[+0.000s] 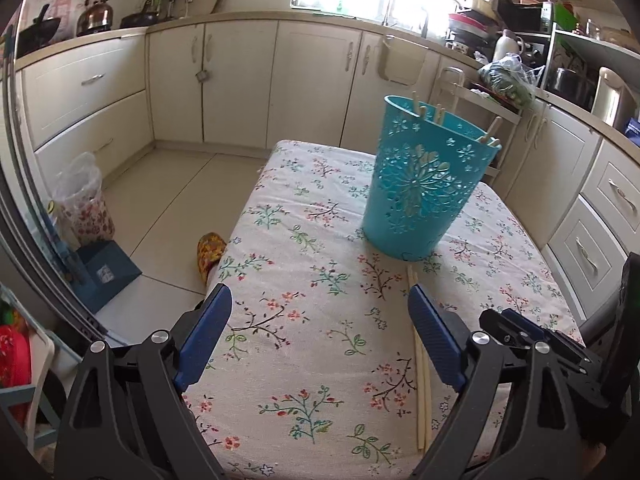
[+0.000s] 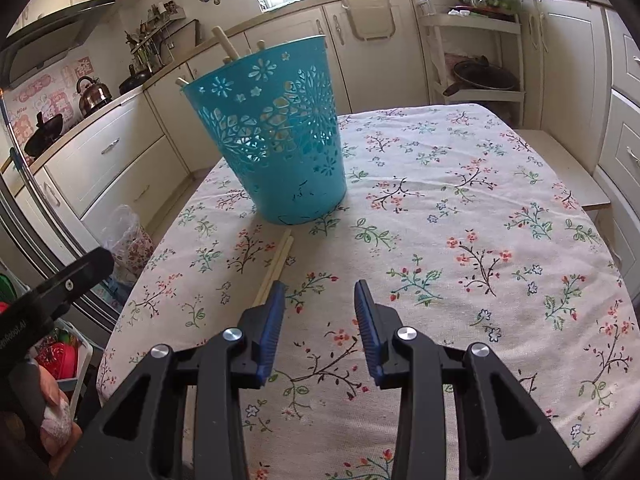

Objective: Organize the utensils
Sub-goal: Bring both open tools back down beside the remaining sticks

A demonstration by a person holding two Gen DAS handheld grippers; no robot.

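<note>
Pair of chopsticks (image 1: 421, 364) lies flat on the tablecloth (image 1: 304, 320), lower centre-right of left wrist view, long axis toward the blue basket (image 1: 420, 188). Left gripper (image 1: 320, 336) wide, empty, right finger just beside them; nearer. Right gripper (image 2: 320, 312) partly open, empty.

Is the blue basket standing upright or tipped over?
Upright: the blue basket stands on its base on the tablecloth, rim up, with chopsticks poking out the top.

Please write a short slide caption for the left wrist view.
Open left gripper above floral tablecloth, chopsticks lying before the teal basket.
</note>
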